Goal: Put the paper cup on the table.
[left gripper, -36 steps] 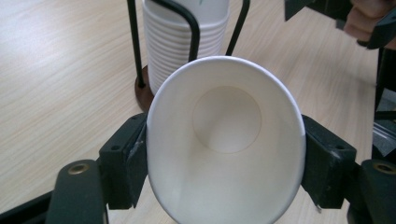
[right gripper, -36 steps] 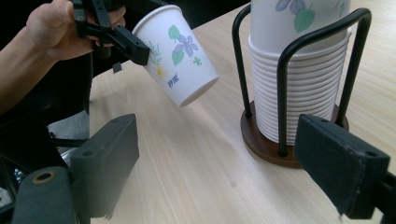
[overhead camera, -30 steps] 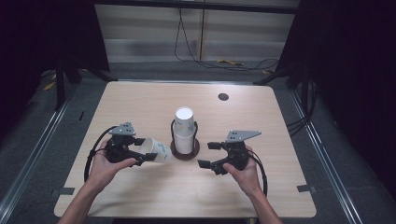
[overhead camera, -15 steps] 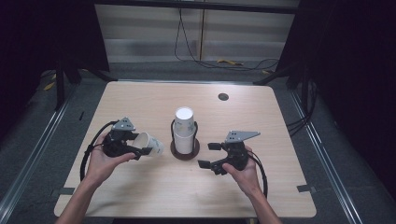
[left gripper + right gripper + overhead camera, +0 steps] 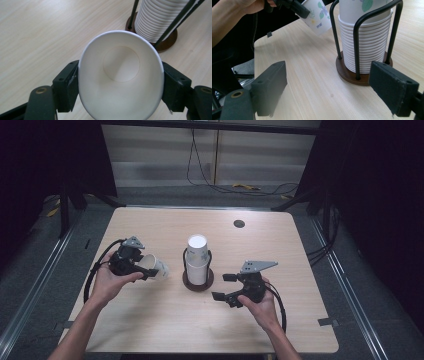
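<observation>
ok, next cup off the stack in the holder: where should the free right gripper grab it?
Probably the top cup's wall above the wire holder, coming from the right with the right gripper open. The cups are nested upside down and the rods cage the lower stack, so that upper band is the part left free; lift straight up.

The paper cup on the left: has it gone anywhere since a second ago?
Yes. The left hand-held gripper carried the paper cup a little further left, away from the cup stack in its holder. Its jaws have just been opening slightly, though the cup is between them, squeezed oval. The right hand-held gripper stayed put, jaws open and empty.
</observation>
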`<state>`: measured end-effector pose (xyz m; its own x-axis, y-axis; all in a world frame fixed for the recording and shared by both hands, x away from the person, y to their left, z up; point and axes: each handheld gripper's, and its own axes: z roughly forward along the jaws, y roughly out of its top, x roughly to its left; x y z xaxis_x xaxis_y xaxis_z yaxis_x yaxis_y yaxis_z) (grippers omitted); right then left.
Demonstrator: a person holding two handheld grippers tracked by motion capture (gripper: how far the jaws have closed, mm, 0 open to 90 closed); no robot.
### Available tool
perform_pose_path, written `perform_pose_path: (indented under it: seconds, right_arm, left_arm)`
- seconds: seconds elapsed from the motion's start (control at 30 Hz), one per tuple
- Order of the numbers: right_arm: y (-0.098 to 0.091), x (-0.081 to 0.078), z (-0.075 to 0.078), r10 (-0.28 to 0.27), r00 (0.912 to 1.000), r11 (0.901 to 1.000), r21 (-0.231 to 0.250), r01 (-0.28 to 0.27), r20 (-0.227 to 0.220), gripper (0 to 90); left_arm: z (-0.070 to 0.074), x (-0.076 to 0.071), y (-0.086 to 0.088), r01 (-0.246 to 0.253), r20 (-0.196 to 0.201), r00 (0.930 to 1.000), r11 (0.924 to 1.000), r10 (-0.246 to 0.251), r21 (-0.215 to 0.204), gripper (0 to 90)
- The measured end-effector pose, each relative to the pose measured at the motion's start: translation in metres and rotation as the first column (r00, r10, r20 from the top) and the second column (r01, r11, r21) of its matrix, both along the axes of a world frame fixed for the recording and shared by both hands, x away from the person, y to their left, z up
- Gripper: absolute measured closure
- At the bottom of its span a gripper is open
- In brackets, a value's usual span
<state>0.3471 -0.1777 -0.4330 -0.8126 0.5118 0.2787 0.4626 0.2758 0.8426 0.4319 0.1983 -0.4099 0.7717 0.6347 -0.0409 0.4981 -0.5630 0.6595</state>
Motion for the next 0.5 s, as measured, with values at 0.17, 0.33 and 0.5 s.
perform_pose_path:
  seconds: [0.17,0.33,0.5]
  right_arm:
    - [0.0,0.0,0.0,-0.002,1.0,1.0,-0.002,0.002,0.001,14.8]
    - [0.0,0.0,0.0,-0.004,1.0,1.0,-0.003,0.004,-0.001,14.8]
    - [0.002,0.001,-0.002,0.003,1.0,1.0,-0.008,-0.003,-0.003,14.8]
  left_arm:
    - [0.003,0.012,-0.003,0.017,-0.033,0.9993,0.9991,-0.016,0.039,26.8]
    - [0.001,0.024,-0.007,0.015,-0.061,0.9981,0.9975,-0.01,0.07,26.1]
    - [0.001,0.03,-0.006,0.041,-0.103,0.994,0.9976,-0.035,0.055,25.5]
